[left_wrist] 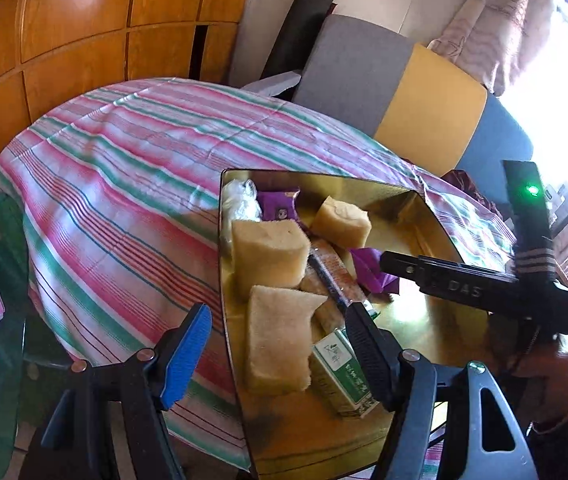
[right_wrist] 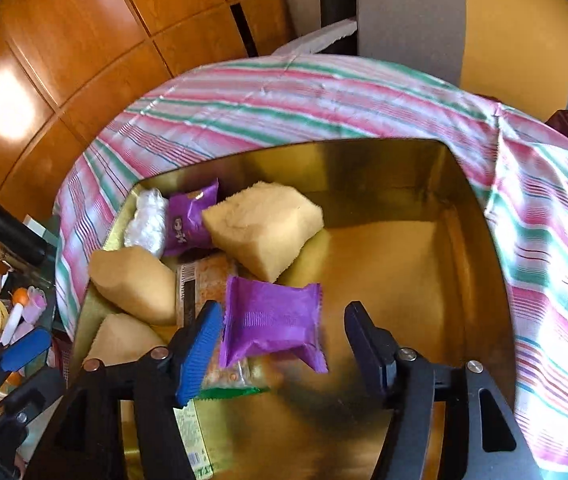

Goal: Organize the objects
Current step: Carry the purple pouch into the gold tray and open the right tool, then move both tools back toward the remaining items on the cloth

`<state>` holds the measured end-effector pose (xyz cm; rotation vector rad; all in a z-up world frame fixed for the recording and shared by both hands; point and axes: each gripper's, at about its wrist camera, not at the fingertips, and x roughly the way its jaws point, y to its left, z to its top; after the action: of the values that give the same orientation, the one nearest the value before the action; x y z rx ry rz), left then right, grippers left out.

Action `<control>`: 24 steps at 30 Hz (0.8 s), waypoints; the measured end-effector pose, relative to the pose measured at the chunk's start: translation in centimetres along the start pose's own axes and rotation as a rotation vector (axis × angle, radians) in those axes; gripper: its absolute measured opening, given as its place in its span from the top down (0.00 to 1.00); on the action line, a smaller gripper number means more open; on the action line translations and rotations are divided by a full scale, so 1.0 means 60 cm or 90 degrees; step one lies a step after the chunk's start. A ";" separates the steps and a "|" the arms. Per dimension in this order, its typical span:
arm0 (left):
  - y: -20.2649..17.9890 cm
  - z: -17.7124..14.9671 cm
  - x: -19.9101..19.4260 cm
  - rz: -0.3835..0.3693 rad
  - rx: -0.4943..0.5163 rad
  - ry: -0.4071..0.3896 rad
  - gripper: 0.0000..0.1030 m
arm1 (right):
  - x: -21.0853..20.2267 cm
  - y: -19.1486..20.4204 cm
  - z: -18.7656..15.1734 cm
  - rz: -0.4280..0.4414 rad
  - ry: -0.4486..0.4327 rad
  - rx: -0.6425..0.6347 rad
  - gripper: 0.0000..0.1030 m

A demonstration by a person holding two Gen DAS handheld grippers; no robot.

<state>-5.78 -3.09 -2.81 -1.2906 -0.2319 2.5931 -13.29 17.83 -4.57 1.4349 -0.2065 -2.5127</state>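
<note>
A gold tin box sits on a striped cloth. It holds three beige sponges, two purple snack packets, a clear bag, a long snack pack and a green-and-white carton. My left gripper is open over the box's near left edge, above a sponge. My right gripper is open, with a purple packet lying loose in the box between its fingers. The right gripper also shows in the left wrist view.
Wooden cabinet doors stand behind the table. A grey, yellow and blue sofa back is at the far right. Small clutter lies on a glass surface at the left. The box's right half is bare gold.
</note>
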 end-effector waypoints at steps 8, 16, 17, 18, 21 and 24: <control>-0.059 0.011 -0.017 -0.005 0.060 -0.016 0.32 | -0.111 -0.059 -0.036 0.001 -0.067 0.033 0.28; -0.149 0.017 -0.019 -0.023 0.151 -0.022 0.32 | -0.217 -0.199 -0.100 -0.068 -0.114 0.112 0.23; -0.162 0.017 -0.017 -0.025 0.164 -0.021 0.32 | -0.228 -0.221 -0.110 -0.082 -0.116 0.124 0.23; -0.178 0.017 -0.013 -0.029 0.181 -0.017 0.32 | -0.238 -0.241 -0.116 -0.095 -0.118 0.136 0.23; -0.217 0.017 -0.005 -0.041 0.214 -0.007 0.32 | -0.270 -0.311 -0.141 -0.144 -0.123 0.179 0.22; -0.264 0.021 0.012 -0.059 0.244 0.018 0.33 | -0.301 -0.387 -0.168 -0.198 -0.133 0.235 0.22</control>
<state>-5.04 12.24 1.27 -1.1449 0.1977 2.3866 1.06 45.11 -0.28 1.4181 -0.5502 -3.0052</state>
